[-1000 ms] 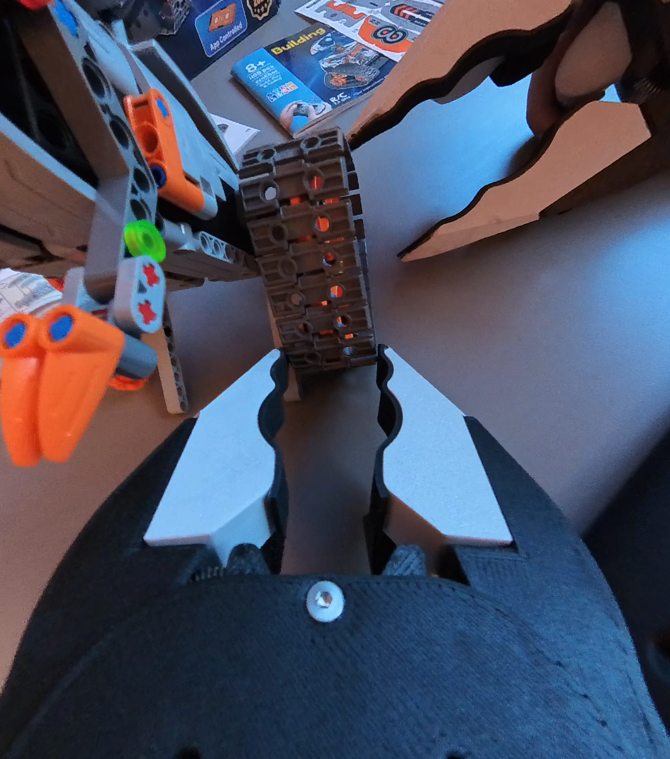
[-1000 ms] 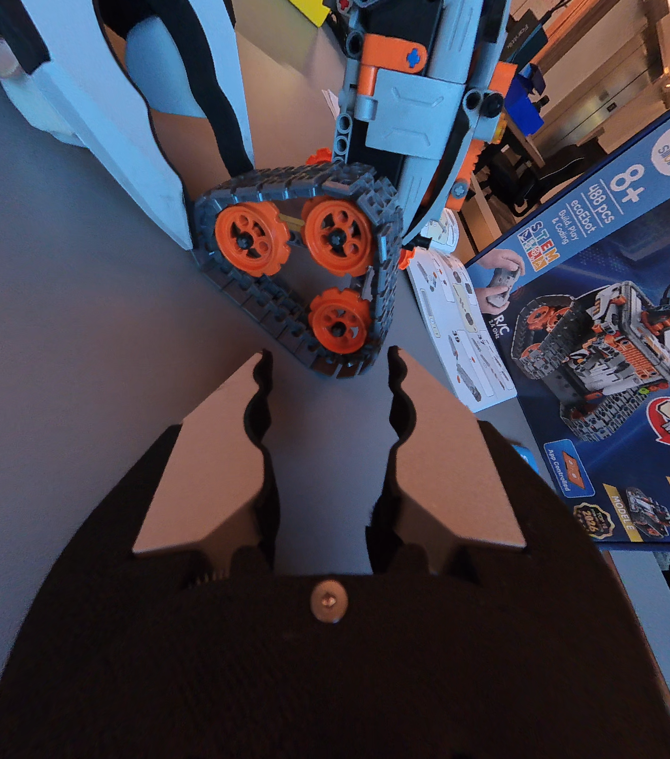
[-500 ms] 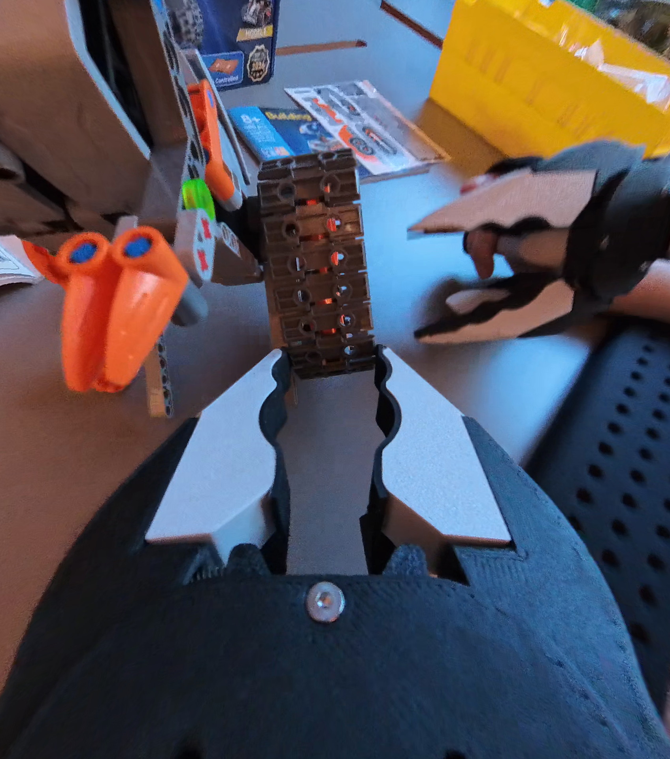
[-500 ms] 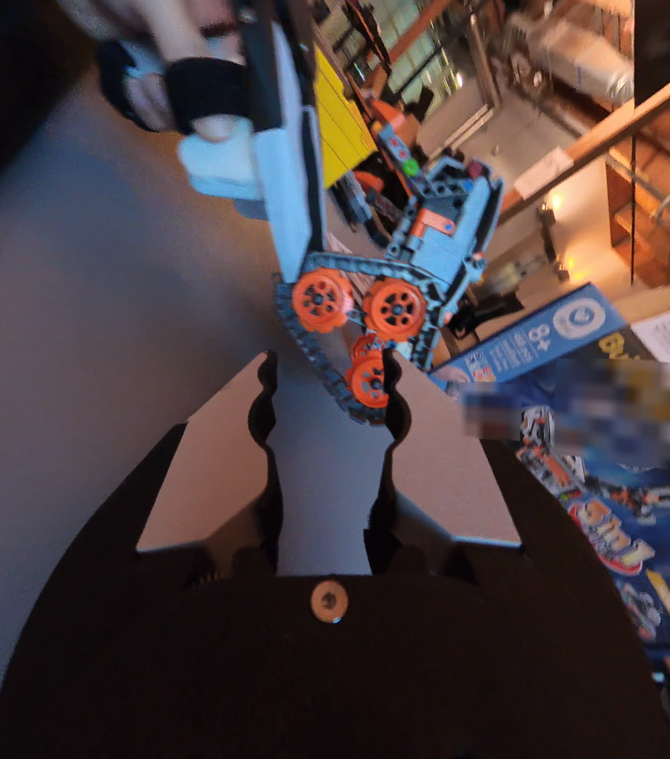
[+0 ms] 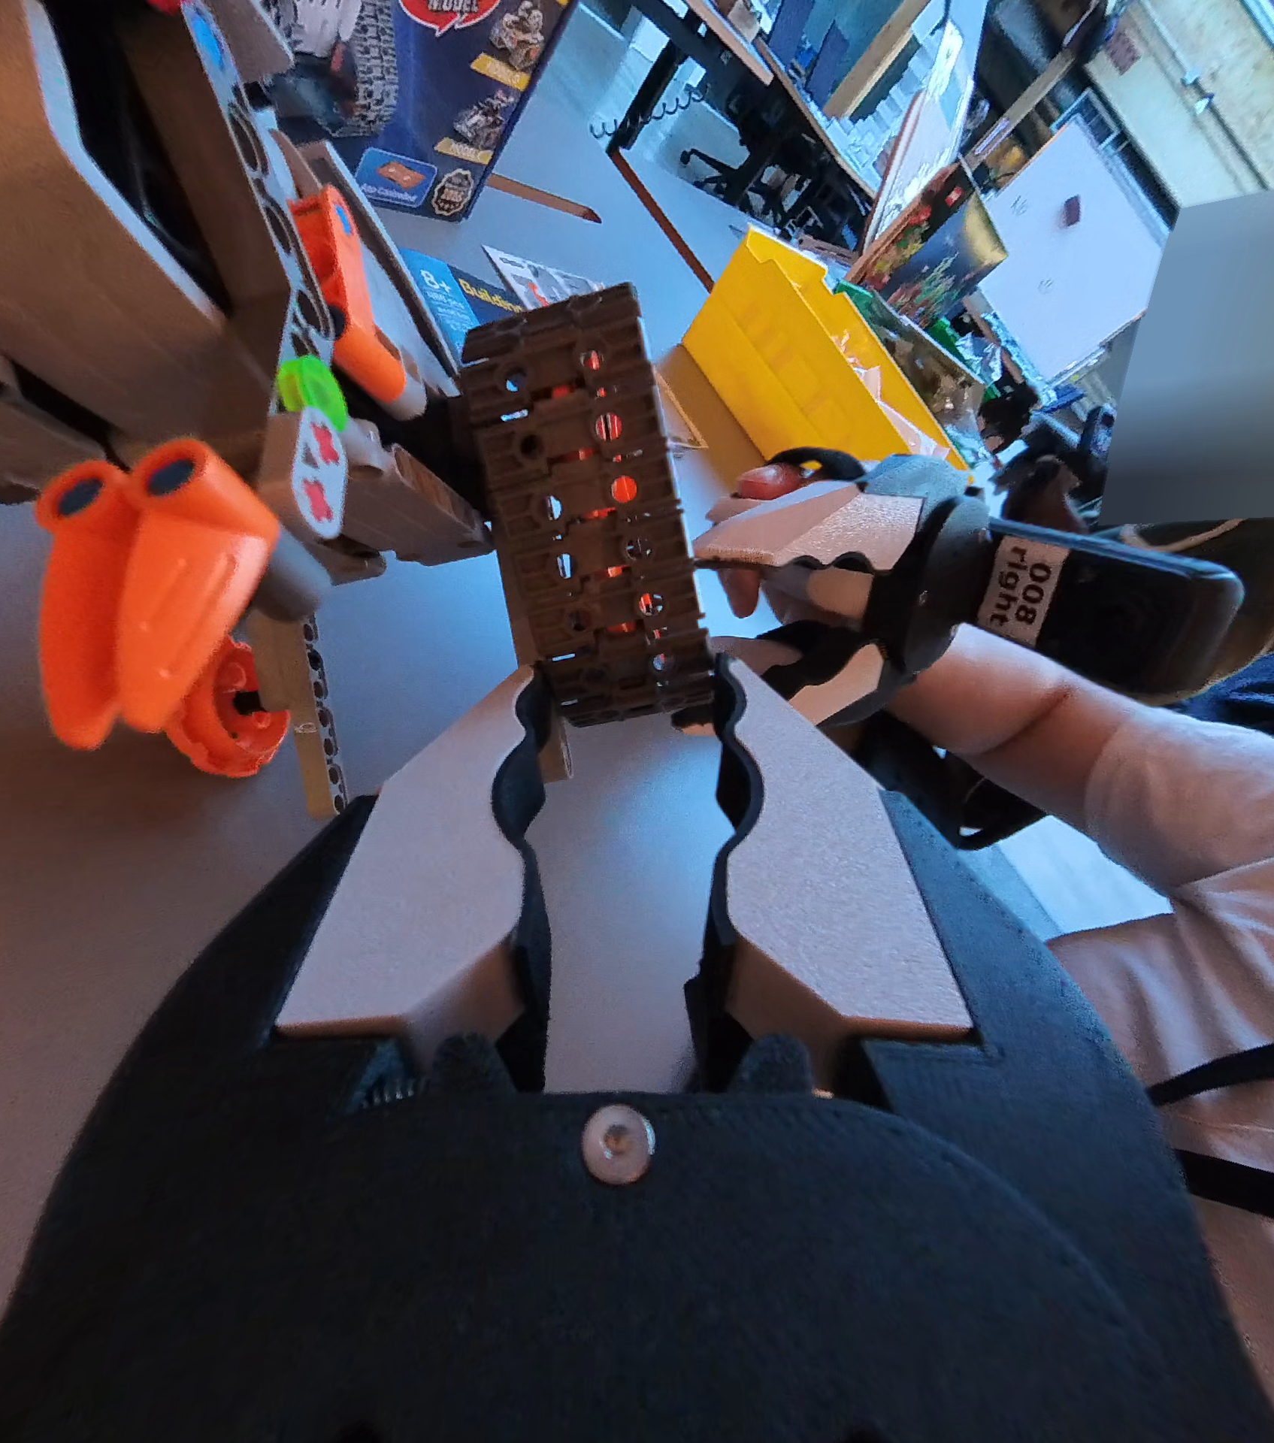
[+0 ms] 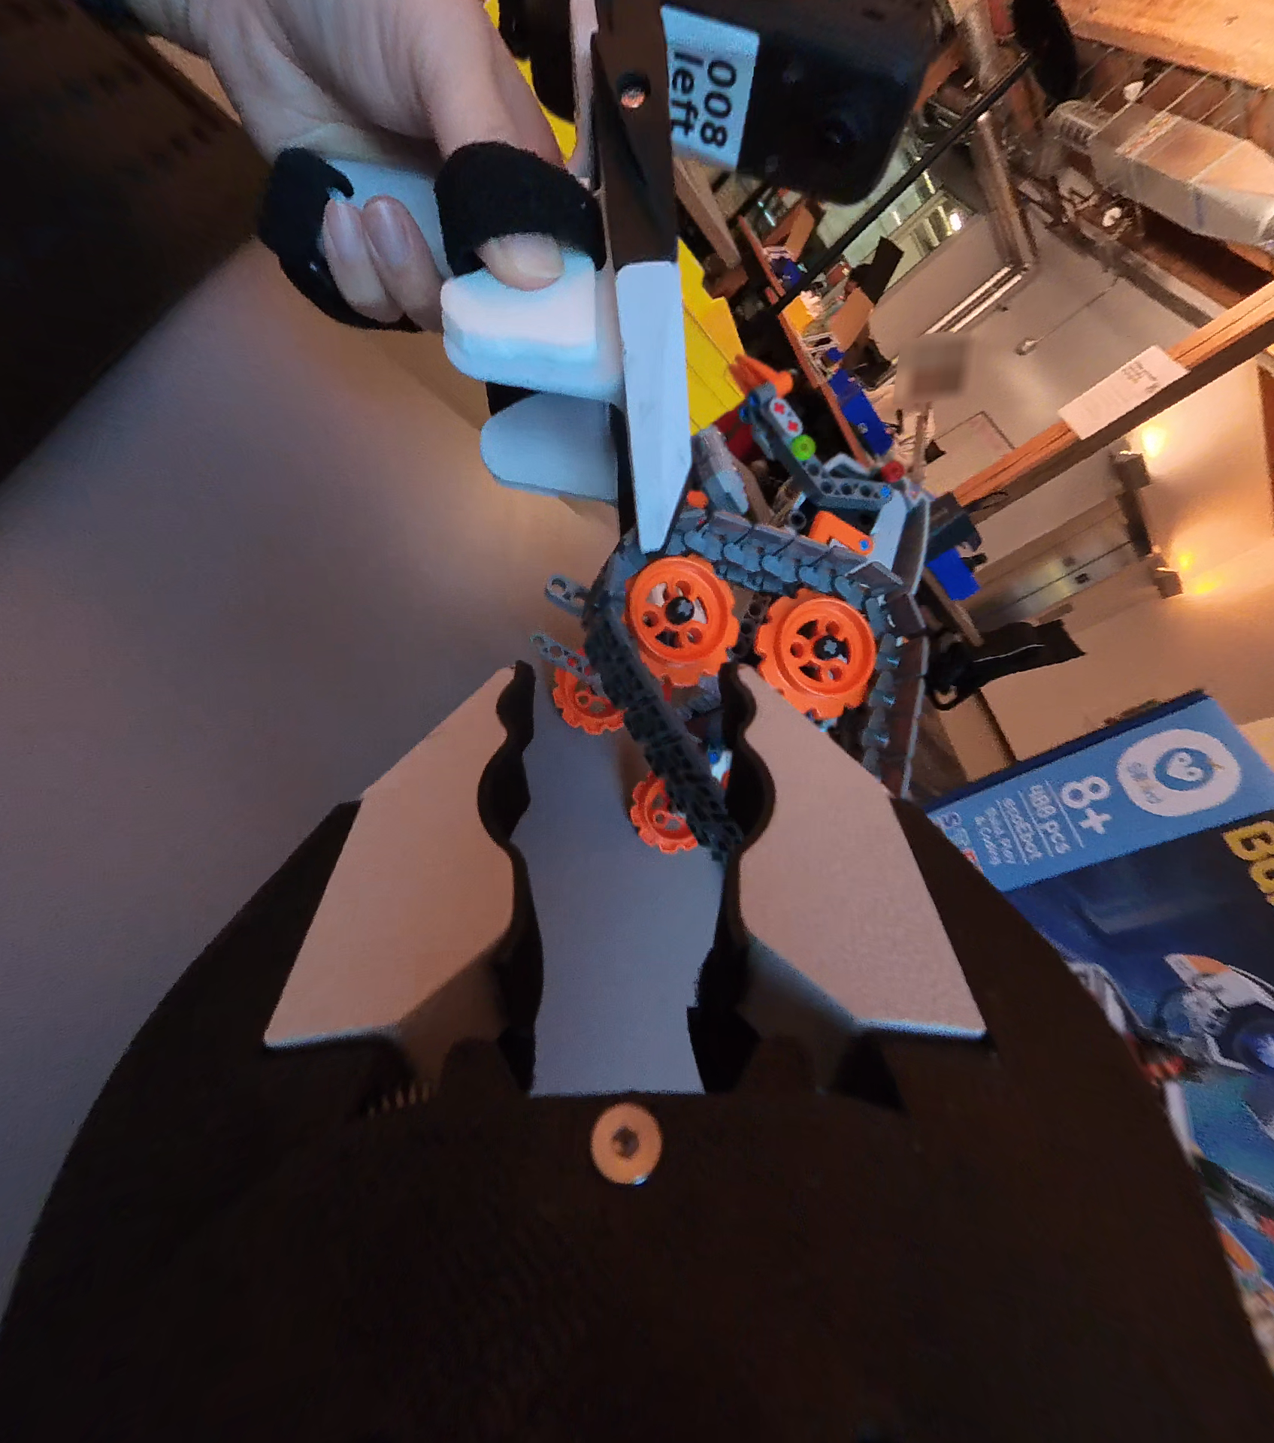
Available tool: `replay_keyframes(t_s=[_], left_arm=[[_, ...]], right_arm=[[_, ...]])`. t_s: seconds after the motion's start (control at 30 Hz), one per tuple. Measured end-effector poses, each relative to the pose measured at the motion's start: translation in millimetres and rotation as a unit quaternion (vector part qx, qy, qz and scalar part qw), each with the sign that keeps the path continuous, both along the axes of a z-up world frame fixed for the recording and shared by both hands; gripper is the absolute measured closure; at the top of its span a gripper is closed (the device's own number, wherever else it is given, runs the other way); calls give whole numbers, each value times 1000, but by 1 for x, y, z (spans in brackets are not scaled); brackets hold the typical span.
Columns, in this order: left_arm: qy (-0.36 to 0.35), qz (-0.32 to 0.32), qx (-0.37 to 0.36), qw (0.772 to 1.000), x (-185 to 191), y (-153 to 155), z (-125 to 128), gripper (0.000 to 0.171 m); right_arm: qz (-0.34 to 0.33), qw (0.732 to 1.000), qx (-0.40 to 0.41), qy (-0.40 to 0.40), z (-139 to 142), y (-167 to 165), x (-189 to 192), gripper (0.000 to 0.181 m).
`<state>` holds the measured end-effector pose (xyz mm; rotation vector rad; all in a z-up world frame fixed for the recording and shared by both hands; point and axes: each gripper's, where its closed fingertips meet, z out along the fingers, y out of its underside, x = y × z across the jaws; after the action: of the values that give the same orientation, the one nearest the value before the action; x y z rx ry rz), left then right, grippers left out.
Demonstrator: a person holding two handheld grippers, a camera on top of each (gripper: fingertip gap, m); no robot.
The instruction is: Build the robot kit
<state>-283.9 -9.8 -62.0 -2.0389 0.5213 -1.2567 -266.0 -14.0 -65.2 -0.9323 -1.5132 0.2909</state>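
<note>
Standing by the grey table (image 5: 399, 648), I see both tools gathered on one brick-built toy vehicle (image 6: 774, 562).

The left gripper (image 5: 624, 687) has its two fingers pressed on either side of the near end of the dark rubber track (image 5: 587, 500), so it looks clamped on it. In its own view the track runs from the tips toward 12 o'clock. An orange claw-shaped piece (image 5: 141, 586) of the toy hangs out at about 9 o'clock.

The right gripper (image 6: 626, 687) has its fingers apart. A dark beam and a small orange cog (image 6: 661, 816) from the toy's underside sit in the gap, the beam leaning on the inner pad at 3 o'clock. Nothing is pinched there. Just past its tips, toward 12 o'clock, are the big orange wheels (image 6: 680, 617) inside the track loop. The toy is tilted, and I cannot tell whether any part of it is touching the table.

As for print, there is plenty. Each gripper carries a white sticker (image 5: 1024, 582) with dark characters near its camera. A blue box (image 6: 1164, 898) with a picture of a similar vehicle lies at 4 o'clock in the right view. A blue booklet (image 5: 454, 297) lies beyond the track at 11 o'clock in the left view. A yellow bin (image 5: 797, 375) sits at 1 o'clock there.
</note>
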Motion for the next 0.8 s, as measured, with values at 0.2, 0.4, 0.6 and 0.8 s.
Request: replay_keyframes(t_s=[0.2, 0.4, 0.6, 0.8], left_arm=[[-76, -9, -64, 995, -12, 10, 13, 132], [-149, -14, -116, 982, -29, 23, 20, 131], [-200, -27, -149, 968, -39, 33, 22, 131], [-254, -24, -181, 950, -51, 46, 23, 131]], right_arm=[[51, 996, -77, 4, 22, 3, -25, 142], [60, 991, -119, -30, 26, 21, -36, 147], [59, 988, -139, -44, 26, 33, -50, 145], [60, 984, -163, -37, 29, 42, -63, 145]])
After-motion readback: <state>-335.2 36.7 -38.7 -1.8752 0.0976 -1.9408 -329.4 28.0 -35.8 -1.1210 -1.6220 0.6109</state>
